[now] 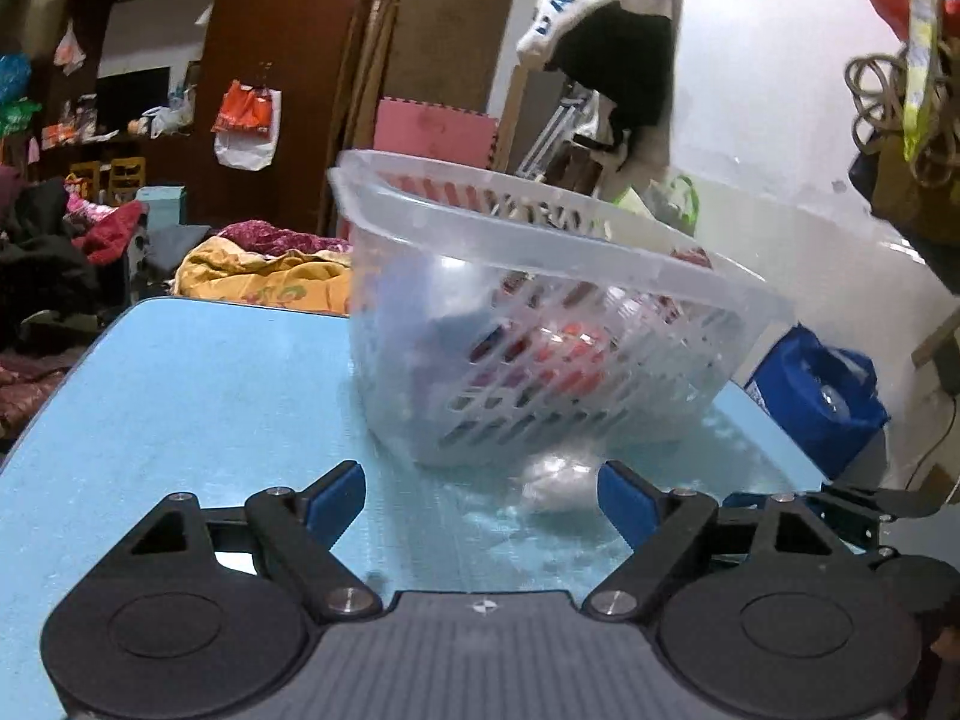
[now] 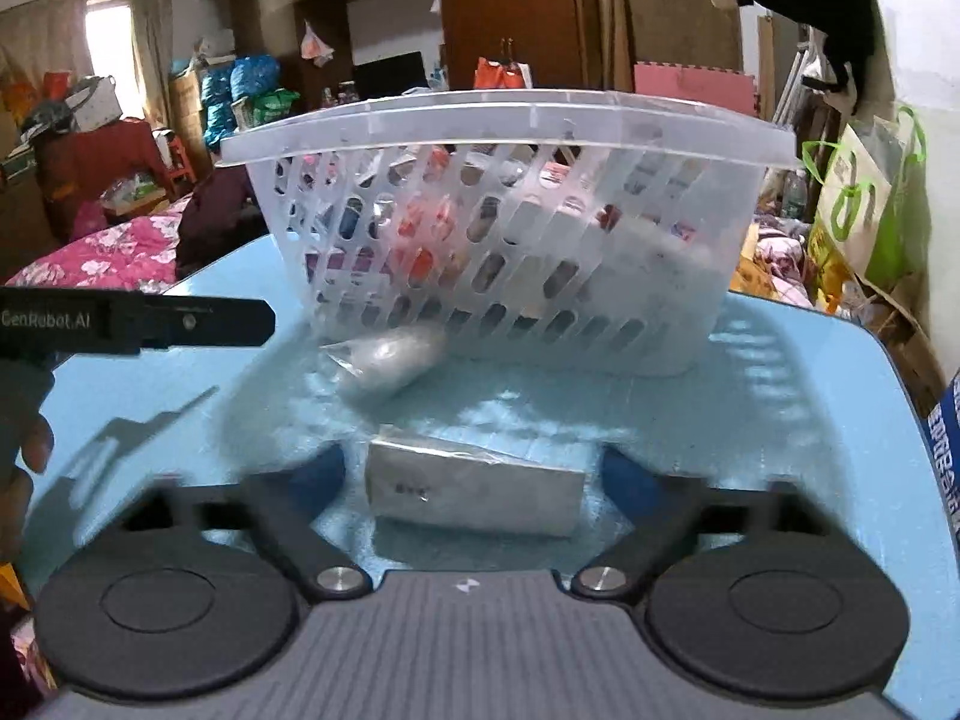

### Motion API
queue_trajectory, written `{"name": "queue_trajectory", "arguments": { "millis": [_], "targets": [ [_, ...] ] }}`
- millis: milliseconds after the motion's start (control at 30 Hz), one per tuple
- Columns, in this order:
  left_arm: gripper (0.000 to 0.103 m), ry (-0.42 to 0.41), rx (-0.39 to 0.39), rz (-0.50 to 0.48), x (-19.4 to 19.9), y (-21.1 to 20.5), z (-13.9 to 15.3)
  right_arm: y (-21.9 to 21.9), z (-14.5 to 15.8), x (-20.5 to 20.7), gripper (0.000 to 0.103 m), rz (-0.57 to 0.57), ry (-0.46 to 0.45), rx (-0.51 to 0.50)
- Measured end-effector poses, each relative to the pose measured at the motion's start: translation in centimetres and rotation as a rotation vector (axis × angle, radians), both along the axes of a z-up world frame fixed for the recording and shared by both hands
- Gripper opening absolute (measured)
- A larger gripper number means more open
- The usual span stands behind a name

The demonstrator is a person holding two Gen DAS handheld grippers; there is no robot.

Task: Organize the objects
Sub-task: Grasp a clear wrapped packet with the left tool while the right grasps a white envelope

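While both grippers gape, R gripper [image 2: 474,474] straddles flat packet [image 2: 474,489], basket [image 2: 498,120] behind

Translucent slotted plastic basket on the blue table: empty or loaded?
Loaded. Red, dark and white items show through the slots of the translucent slotted plastic basket; how full it is cannot be told.

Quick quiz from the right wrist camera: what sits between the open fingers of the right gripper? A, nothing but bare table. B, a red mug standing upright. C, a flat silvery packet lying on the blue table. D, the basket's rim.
C: a flat silvery packet lies on the blue table between the right gripper's spread fingers, with the basket standing farther back.
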State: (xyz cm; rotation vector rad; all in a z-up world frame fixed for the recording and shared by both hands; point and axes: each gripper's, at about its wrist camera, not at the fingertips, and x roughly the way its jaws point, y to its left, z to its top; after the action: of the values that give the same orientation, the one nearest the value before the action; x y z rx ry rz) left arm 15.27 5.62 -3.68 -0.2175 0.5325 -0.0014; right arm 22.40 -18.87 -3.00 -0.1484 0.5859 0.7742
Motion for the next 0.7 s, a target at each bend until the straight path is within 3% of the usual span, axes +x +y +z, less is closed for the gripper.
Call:
{"name": "queue_trajectory", "arguments": {
  "millis": [167, 300, 467, 700],
  "targets": [
    [0.087, 0.046, 0.047, -0.069, 1.7, -2.7, -0.4, -2.9, -0.2, -0.6, 0.08, -0.114, -0.081, 0.007],
    [0.087, 0.089, 0.066, -0.099, 3.6, -4.7, -0.8, -4.3, -0.4, -0.4, 0.08, -0.132, -0.076, 0.036],
    [0.072, 0.131, 0.074, -0.065, 5.1, -5.8, -1.6, -4.6, -0.1, -1.1, 0.08, -0.167, -0.126, 0.053],
    [0.054, 0.094, 0.149, -0.018, 4.6, -6.4, -1.8, -4.6, 0.1, -0.5, 0.08, -0.137, -0.095, 0.077]
  ]
}}
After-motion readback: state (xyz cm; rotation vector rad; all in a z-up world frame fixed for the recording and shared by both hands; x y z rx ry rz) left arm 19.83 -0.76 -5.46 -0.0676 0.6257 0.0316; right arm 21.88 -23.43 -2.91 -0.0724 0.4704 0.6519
